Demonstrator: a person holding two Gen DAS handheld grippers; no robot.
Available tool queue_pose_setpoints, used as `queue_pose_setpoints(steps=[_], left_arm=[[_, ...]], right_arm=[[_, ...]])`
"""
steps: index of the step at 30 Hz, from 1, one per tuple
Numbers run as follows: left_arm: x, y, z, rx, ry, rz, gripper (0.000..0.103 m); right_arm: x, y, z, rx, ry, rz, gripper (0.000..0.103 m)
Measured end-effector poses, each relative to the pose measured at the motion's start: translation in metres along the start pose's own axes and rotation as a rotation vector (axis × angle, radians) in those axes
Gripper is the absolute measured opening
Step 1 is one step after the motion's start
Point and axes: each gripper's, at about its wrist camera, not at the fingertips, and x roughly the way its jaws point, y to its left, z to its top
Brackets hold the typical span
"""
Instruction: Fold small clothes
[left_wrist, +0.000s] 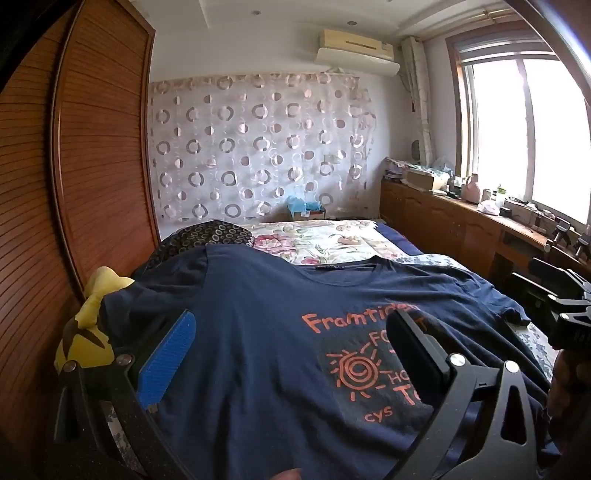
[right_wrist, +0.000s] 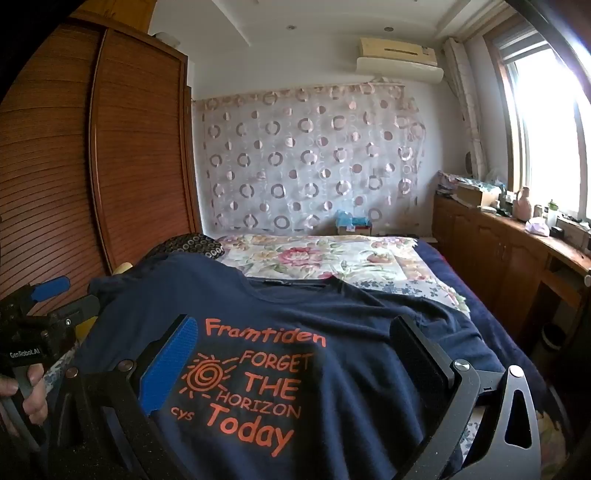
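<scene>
1. Folding has not begun, as far as I can see. The dark blue T-shirt (right_wrist: 314, 332) lies spread out on the bed (right_wrist: 332, 258), print side up, with orange words and a sun on its front.

2. Its neck hole points toward the far wall and its bottom edge is near the person. One short sleeve lies out toward the window side. The other sleeve goes toward the wooden wardrobe (left_wrist: 92, 147).

3. The shirt is mostly flat, but it has soft wrinkles near the window-side sleeve. No part is turned over onto another part yet.

4. The left gripper (left_wrist: 295, 350) hangs just above the shirt's front. Its two fingers are wide apart and hold nothing.

5. The right gripper (right_wrist: 295, 354) hangs over the orange print too. Its fingers are also wide apart, with only open shirt between them.

6. A hand (right_wrist: 26, 391) shows at the edge of the right view, wrapped around the left tool's handle.

7. A yellow soft toy (left_wrist: 88, 332) sits just beside the shirt on the wardrobe side. It may get in the way of that sleeve.

8. I think everything is still left to do: fold the sleeves in, fold the sides, then bring the bottom up. Smoothing the wrinkles first would help, I guess.
</scene>
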Motion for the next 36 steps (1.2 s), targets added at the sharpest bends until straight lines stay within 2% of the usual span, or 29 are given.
queue_pose_setpoints(steps=[36], left_arm=[[-0.0028,0.0001,0.0037,-0.002,-0.009,-0.001,0.103]], right_arm=[[0.0011,0.0001,-0.0009,0.009,0.010,0.000,0.103]])
